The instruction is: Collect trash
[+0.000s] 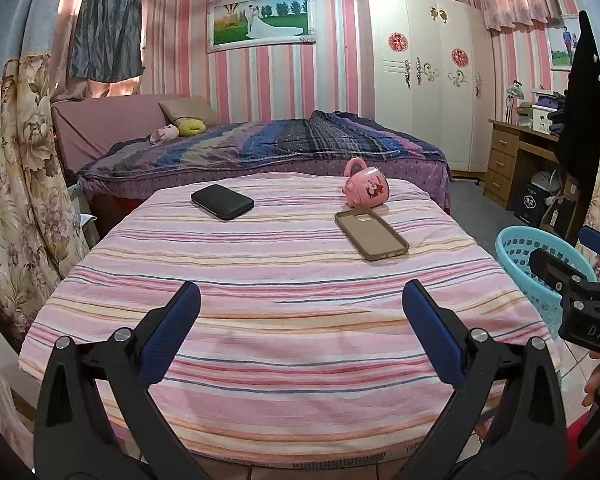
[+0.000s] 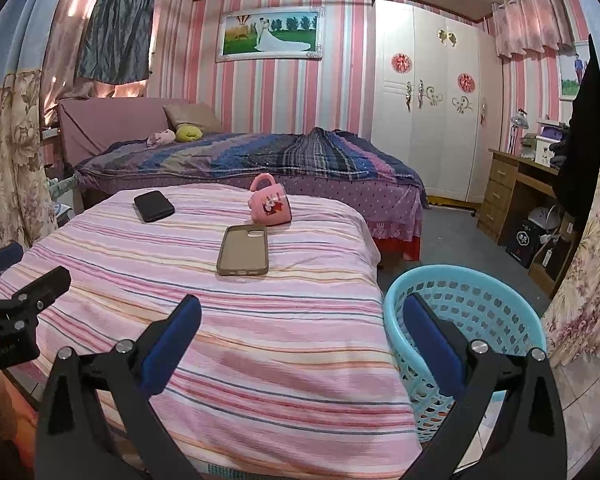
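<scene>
A pink cup (image 2: pixel 270 204) lies on its side. A tan phone case (image 2: pixel 243 251) lies flat near it. A black wallet (image 2: pixel 154 206) lies farther left. A blue basket (image 2: pixel 464 320) stands beside.

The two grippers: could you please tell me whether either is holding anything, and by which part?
Nothing is held. The left gripper and the right gripper are both open, with only the striped cloth showing between their fingers.

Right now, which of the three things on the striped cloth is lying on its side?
The pink mug, tipped over with its handle up. The black case and the tan phone case lie flat.
</scene>
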The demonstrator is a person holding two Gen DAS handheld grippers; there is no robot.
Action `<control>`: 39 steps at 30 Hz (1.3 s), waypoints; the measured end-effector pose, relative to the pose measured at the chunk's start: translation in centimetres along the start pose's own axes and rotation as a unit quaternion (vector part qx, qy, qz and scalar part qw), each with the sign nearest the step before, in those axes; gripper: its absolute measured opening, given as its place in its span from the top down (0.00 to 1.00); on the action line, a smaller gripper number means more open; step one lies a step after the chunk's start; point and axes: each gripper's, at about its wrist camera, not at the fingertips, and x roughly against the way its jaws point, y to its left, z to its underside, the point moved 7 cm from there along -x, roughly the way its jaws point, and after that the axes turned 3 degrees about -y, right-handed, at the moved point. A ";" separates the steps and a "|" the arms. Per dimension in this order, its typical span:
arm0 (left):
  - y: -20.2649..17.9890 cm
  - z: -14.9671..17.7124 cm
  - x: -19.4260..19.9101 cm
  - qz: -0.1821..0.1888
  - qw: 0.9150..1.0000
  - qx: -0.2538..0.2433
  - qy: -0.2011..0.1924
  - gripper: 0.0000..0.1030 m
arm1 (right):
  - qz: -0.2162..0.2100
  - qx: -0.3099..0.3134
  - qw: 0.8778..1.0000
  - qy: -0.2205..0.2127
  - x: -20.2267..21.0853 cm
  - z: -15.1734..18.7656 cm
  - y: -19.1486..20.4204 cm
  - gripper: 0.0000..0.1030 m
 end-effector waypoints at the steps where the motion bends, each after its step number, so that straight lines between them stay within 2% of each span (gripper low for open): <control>1: 0.1 -0.1 0.0 -0.001 1.000 0.001 -0.002 0.05 | 0.001 0.001 1.000 -0.002 0.0 0.0 0.0 0.04; 6: 0.2 -0.3 0.1 -0.009 1.000 0.002 -0.012 0.05 | -0.004 0.003 1.000 -0.003 -0.1 -0.1 -0.2 0.04; 39: -0.3 -0.1 -0.2 -0.003 1.000 -0.003 -0.011 0.05 | 0.002 0.005 1.000 -0.011 0.3 -0.4 -0.5 0.04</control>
